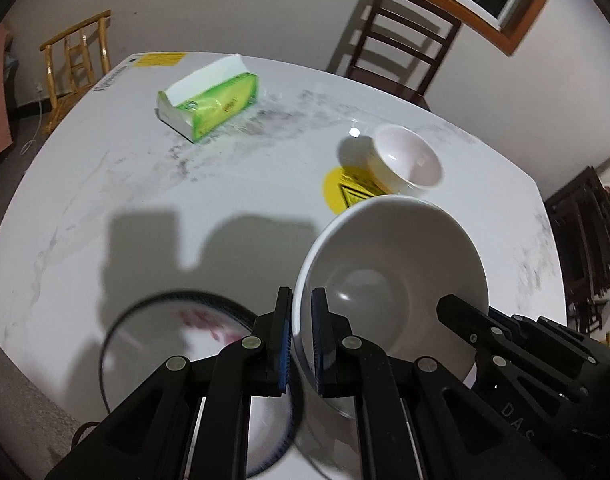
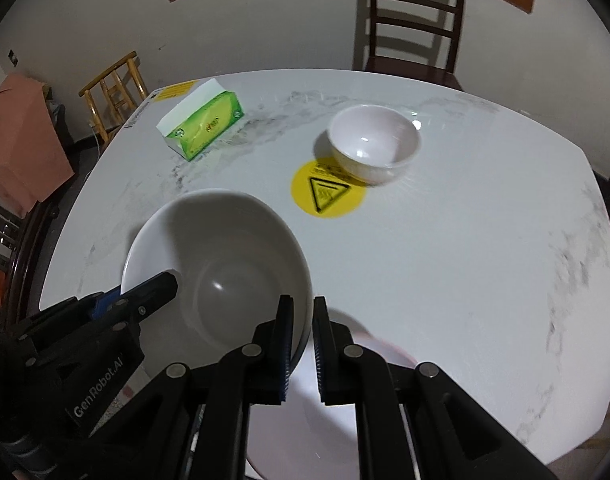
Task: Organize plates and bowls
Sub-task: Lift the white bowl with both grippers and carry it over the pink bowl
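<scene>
Visibly: 2 bowls, 1 plate; both claws clamp large bowl rim.

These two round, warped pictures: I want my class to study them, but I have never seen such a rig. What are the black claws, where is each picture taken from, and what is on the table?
No robot is here: a person holds a hand tool in each hand, each ending in a two-finger claw with a wide-angle camera looking along its fingers. That lens bends the pictures.

One picture looks along the left claw, the other along the right claw. Both claws are shut on the rim of one large white bowl, at opposite sides, so each camera also sees the other claw.

On the white marble table are a smaller white bowl, a yellow round warning sticker and a green tissue box. Below the claws lies a blurred plate with a dark rim. Chairs stand behind.
</scene>
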Available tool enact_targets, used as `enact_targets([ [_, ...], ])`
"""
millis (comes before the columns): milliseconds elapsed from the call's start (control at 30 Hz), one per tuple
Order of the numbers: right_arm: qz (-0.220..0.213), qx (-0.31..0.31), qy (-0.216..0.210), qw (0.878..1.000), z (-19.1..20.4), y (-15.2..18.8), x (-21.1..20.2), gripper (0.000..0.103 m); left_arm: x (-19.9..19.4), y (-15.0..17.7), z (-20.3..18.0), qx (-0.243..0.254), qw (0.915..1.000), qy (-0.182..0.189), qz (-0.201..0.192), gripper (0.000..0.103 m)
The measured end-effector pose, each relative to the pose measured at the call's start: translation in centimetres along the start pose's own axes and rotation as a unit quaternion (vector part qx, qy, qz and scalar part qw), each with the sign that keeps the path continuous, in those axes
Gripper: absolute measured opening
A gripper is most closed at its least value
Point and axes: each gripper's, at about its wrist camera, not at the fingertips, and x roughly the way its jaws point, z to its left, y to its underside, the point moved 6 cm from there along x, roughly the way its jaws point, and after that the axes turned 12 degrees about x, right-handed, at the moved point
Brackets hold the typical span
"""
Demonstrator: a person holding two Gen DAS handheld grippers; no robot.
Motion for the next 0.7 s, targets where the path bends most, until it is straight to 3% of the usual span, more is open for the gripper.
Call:
enact_targets([
  [267,-0.006,0.024,0.009,1.0,-4.3,3.3,-2.2,0.01,-1.1,2.6,-4.7,0.035,0.9993,0.01,0.003,0.006],
  [700,0.025,0.051,0.014,0.998,-8.1,7.1,-0.3,0.01,1.2,6.3,-8.1,0.058,0.9974,0.011,0.041,0.006],
])
